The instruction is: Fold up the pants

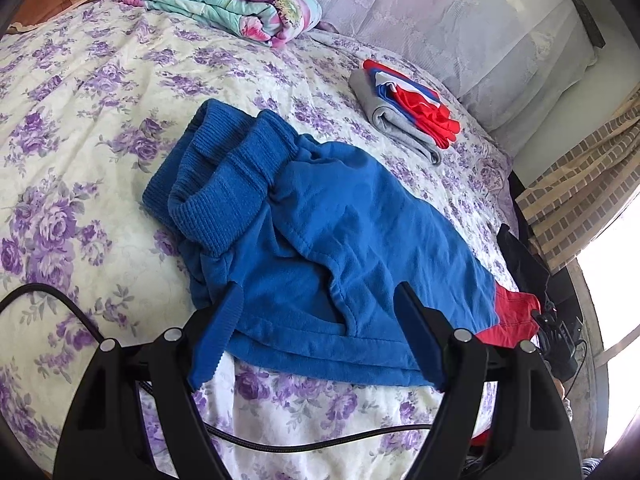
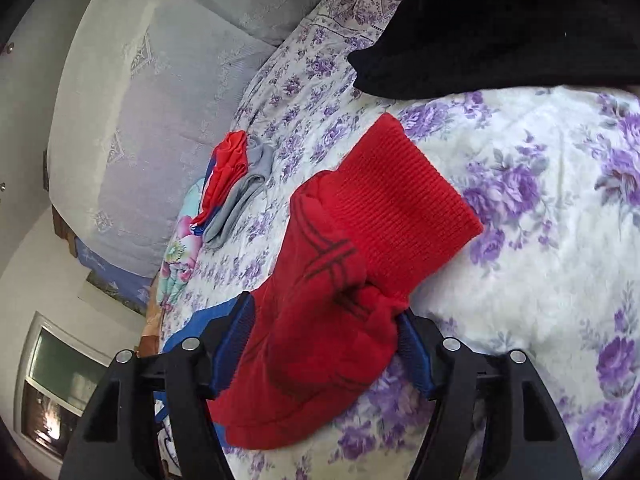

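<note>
The pants lie crumpled on the floral bedsheet. Their blue part (image 1: 320, 220), with a ribbed waistband (image 1: 224, 176), fills the middle of the left wrist view; a red leg (image 1: 512, 316) shows at the right. My left gripper (image 1: 320, 312) is open, its fingers (image 1: 218, 332) straddling the blue fabric's near edge. In the right wrist view the red leg (image 2: 328, 320) with a ribbed cuff (image 2: 404, 204) lies between the spread fingers (image 2: 236, 340) of my right gripper (image 2: 324, 320), which is open around it.
A folded grey, red and blue stack (image 1: 404, 112) lies near the pillow (image 1: 460, 24); it also shows in the right wrist view (image 2: 236, 184). A folded floral quilt (image 1: 224, 4) sits at the back. A black garment (image 2: 500, 28) lies on the bedsheet (image 2: 540, 208).
</note>
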A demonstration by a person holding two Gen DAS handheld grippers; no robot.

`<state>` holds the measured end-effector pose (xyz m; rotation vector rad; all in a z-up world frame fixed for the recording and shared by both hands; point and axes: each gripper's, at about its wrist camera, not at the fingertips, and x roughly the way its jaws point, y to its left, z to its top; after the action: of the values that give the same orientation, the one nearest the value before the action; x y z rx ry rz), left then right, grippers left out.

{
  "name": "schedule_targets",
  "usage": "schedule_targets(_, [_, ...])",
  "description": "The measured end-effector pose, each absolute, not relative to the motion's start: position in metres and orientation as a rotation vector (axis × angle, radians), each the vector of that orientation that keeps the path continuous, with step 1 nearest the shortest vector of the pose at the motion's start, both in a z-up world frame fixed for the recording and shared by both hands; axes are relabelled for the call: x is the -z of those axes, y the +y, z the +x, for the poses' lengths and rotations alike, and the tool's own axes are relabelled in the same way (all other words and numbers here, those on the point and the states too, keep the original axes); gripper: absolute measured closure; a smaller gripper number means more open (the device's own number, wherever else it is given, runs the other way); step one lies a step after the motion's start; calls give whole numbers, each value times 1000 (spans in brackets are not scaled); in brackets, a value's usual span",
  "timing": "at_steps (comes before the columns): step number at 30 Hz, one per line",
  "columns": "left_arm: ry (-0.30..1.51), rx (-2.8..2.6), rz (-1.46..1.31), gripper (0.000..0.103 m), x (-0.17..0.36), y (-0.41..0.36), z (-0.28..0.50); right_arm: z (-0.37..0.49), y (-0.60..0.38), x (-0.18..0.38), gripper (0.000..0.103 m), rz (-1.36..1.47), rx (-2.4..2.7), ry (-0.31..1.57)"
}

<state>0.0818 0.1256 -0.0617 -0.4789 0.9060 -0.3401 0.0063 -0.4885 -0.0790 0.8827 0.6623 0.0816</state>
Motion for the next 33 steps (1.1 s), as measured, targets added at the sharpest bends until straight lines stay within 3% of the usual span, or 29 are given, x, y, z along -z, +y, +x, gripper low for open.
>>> schedule_targets(2, [901,340,-491,28,62,129,82,2,-490,77,77,888,-73,630])
schedule_targets(4, [898,327,-504,28,63,131,83,-5,-497,74,82,933,-103,589])
schedule_targets(8, [863,320,-506,29,56,129,82,-12,-498,27,82,734,-88,511])
schedule_targets(9, [867,323,-494,29,57,126,82,-7,-502,27,79,728,-82,545])
schedule_targets(11, [900,293,-457,28,65,119,84,4,-516,53,63,735,22,675])
schedule_targets(12, [911,277,-426,28,69,114,85,5,-523,71,65,757,71,737])
schedule_targets(14, [907,261,-373,28,68,108,82,-7,-531,74,64,807,25,705])
schedule_targets(17, [869,249,-379,28,52,116,72,-46,-543,44,52,831,131,606])
schedule_targets(20, [789,242,-355,28,27,120,64,-61,-531,-2,62,721,125,503])
schedule_targets(23, [766,317,-340,28,13,103,73,-15,-451,-42,74,551,-190,544])
schedule_targets(25, [781,367,-309,25,15,83,81,24,-385,-49,76,458,-408,611])
schedule_targets(29, [922,299,-233,22,57,63,104,106,-259,-18,76,339,-693,848])
schedule_targets(33, [956,276,-243,41,79,85,100,170,-193,30,76,250,-716,1039])
